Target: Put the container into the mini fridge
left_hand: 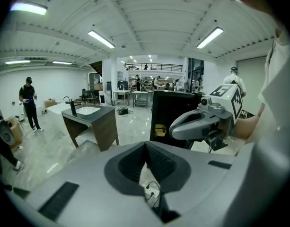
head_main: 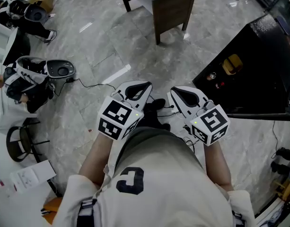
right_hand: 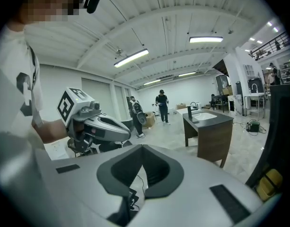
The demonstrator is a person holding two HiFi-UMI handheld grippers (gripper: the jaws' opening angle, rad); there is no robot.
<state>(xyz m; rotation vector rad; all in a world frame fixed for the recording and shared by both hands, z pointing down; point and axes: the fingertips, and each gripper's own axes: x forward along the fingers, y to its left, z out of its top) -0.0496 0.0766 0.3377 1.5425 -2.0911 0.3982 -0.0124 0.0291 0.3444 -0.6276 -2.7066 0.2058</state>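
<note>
A black mini fridge (head_main: 251, 67) stands on the floor to my right, and it also shows in the left gripper view (left_hand: 175, 112). A small yellow container (head_main: 232, 64) sits against its dark surface, and I cannot tell whether it is in or on the fridge. The same yellow container (left_hand: 160, 130) shows at the fridge's front, and again at the right edge of the right gripper view (right_hand: 269, 183). My left gripper (head_main: 147, 85) and right gripper (head_main: 175, 90) are held side by side close to the person's body. Both are shut and hold nothing, with the jaw tips meeting.
A dark wooden table (head_main: 168, 4) with a sink top (left_hand: 90, 112) stands ahead on the marble floor. Bags, a helmet and shoes (head_main: 33, 74) lie at the left, with a cable (head_main: 92, 85) across the floor. People stand far back (left_hand: 29, 103) (right_hand: 162, 105).
</note>
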